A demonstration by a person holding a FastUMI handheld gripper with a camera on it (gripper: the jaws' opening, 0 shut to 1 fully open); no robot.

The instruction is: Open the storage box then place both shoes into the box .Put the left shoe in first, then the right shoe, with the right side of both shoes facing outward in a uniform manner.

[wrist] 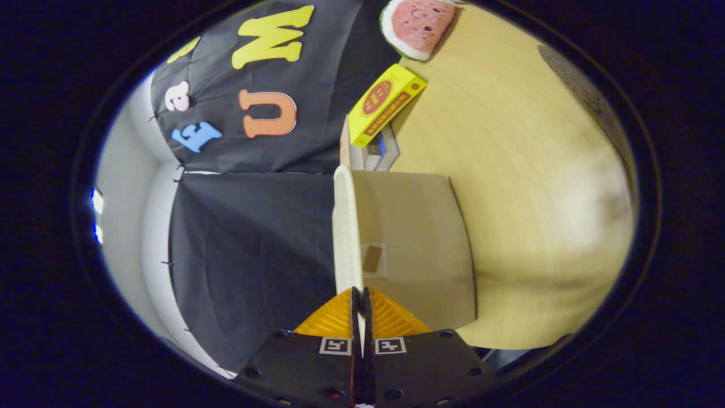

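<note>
The view is rolled on its side, with the wooden table (510,170) running up the right. The beige storage box (419,238) stands on it just beyond my fingers. Its thin white lid (345,226) is seen edge-on, swung away from the box body and extending straight ahead from my fingertips. My gripper (361,294) is shut on the near edge of this lid, one finger (334,317) on each face. A small brown patch (372,258) shows on the beige box face beside the lid.
A yellow carton (385,105) lies on top of a small stack of packs (376,153) beyond the storage box. A watermelon-slice toy (419,25) lies farther off on the table. The black cloth wall (255,255) stands behind the lid.
</note>
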